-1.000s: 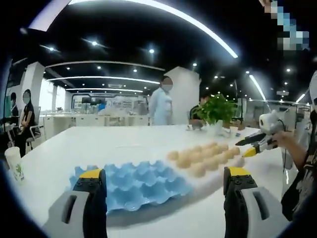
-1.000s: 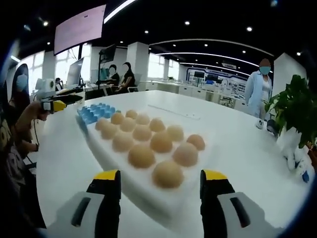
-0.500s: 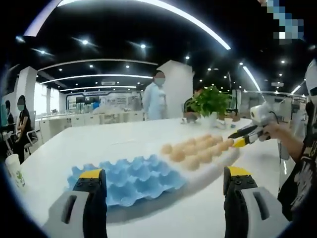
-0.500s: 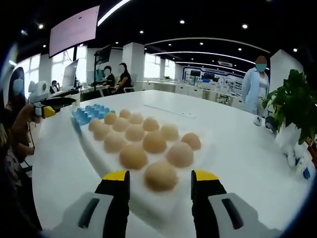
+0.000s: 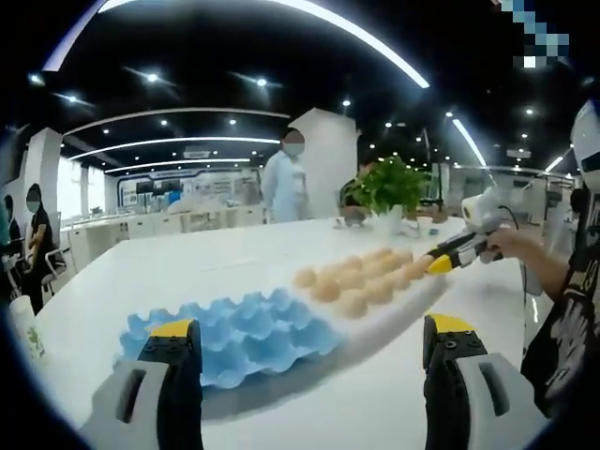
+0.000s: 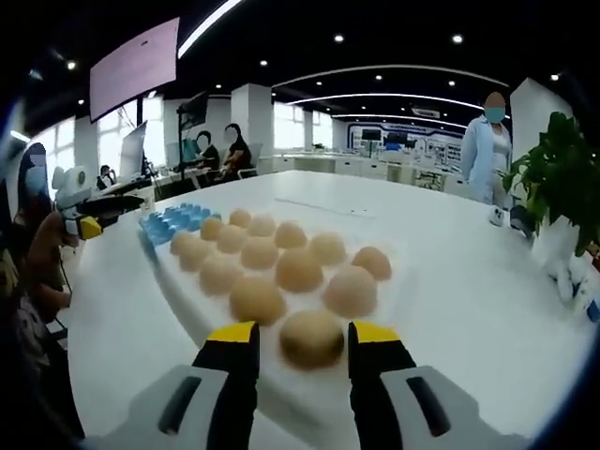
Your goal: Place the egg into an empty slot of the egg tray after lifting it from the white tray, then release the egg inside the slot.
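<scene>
- Right claw (image 6: pixel 302 339) brackets the nearest egg (image 6: pixel 311 338) on the white tray (image 6: pixel 234 361), jaws close either side, contact unclear; squeezing hard risks cracking.
- Neighbouring eggs (image 6: pixel 298 269) crowd close: nudge risk.
- Left claw (image 5: pixel 309 361) spread, idle over the desk (image 5: pixel 187 267) before the blue egg tray (image 5: pixel 239 328).

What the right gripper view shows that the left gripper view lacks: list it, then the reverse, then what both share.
Right gripper view: the right gripper has its fingers flanking the nearest egg on the white tray; whether they touch it is unclear. A pink screen hangs overhead.
Left gripper view: the left gripper is open, facing the blue egg tray, whose visible slots are empty.
Both: white tray of eggs, blue egg tray, potted plant, person in a white coat.
</scene>
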The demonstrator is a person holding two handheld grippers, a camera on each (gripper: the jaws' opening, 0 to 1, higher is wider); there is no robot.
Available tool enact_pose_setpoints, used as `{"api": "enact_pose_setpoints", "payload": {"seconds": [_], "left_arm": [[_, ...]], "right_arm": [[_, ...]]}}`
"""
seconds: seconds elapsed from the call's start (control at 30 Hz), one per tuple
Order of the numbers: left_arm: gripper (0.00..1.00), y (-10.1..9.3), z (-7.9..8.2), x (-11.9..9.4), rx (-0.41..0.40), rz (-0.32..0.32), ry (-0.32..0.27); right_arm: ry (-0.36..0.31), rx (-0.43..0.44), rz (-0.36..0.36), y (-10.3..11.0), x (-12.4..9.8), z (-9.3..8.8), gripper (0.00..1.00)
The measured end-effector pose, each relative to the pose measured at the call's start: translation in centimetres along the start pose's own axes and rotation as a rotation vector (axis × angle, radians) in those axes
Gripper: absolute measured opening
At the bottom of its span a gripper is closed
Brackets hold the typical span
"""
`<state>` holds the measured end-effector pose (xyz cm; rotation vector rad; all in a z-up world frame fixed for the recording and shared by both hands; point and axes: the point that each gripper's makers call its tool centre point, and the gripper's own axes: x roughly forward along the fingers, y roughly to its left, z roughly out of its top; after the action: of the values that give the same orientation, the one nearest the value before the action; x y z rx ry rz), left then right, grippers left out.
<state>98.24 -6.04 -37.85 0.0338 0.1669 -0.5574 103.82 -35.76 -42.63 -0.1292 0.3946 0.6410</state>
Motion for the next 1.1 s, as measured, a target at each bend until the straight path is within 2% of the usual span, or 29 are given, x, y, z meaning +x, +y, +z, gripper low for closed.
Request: {"api": "enact_pose_setpoints", "payload": {"seconds": [0.27, 0.6, 1.03, 1.1], "left_arm": [[1.00, -0.08, 0.27, -0.12, -0.015, -0.008, -0.015], [1.00, -0.30, -0.35, -0.37, -0.023, -0.027, 0.005], [1.00, 0.04, -0.13, -0.73, -0.050, -0.036, -0.028], [1.00, 0.37, 0.00, -0.83, -0.051, -0.029, -0.037]], "right_arm": [[-0.009, -0.003, -0.005, -0.03, 0.28, 0.08, 0.39], [-0.001, -0.003, -0.004, -0.21, 0.40, 0.06, 0.37], [-0.007, -0.001, -0.015, -0.67, 0.48, 0.17, 0.29], [-0.009, 0.033, -0.011, -0.86, 0.55, 0.23, 0.29]]}}
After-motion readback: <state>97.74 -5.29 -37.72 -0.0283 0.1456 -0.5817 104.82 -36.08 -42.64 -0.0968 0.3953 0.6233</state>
